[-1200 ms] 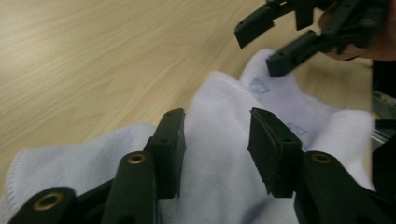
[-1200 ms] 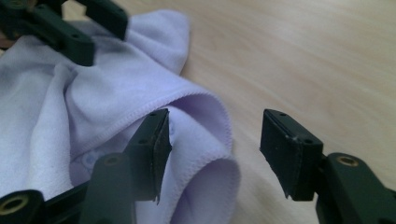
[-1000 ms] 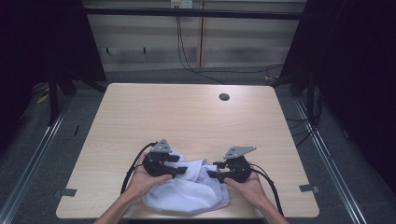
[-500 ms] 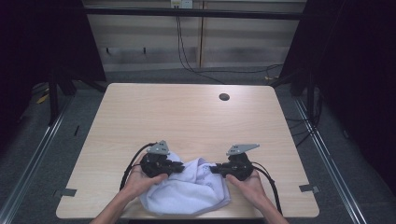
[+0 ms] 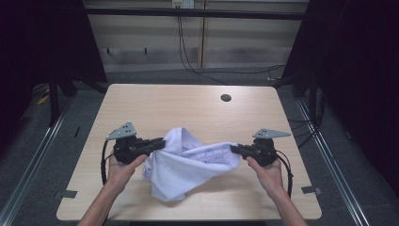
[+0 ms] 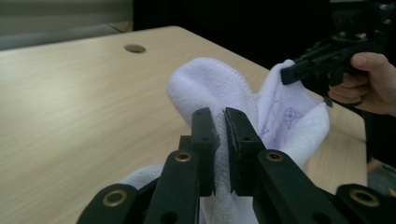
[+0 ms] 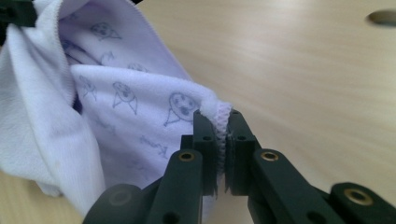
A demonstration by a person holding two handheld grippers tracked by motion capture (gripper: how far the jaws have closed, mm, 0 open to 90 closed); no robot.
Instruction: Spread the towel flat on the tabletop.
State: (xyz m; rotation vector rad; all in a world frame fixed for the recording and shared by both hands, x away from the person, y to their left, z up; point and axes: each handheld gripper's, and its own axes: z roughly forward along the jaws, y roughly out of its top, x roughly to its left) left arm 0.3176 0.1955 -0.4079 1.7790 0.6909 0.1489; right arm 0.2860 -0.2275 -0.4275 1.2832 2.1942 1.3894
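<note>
Cloth (image 5: pixel 188 162) hangs between our two grippers over the near half of the tabletop (image 5: pixel 155 101), a white towel with small drawn faces printed on it. We hold the left gripper (image 5: pixel 157 143) at about nine o'clock of the cloth and the right gripper (image 5: pixel 234 149) at about three o'clock, the two well apart with the fabric stretched loosely from one to the other. Its upper edge sags a little in the middle, and the lower part droops toward six o'clock, where it seems to rest on the wood near the front edge.

In the left gripper view our jaws have just been closing and now pinch a fold of the cloth (image 6: pixel 210 88), white terry showing in the narrow slot between the pads. Farther off at two o'clock in that view, the right gripper (image 6: pixel 286 74) bites the opposite corner, with our hand (image 6: pixel 369 81) behind it.

In the right gripper view the jaws have likewise just been closing and grip the stitched hem of the cloth (image 7: pixel 140 112), which bunches up right at the tips. The printed side faces this camera.

A round hole (image 5: pixel 226 98) sits in the tabletop at one o'clock from the cloth, well clear of it
</note>
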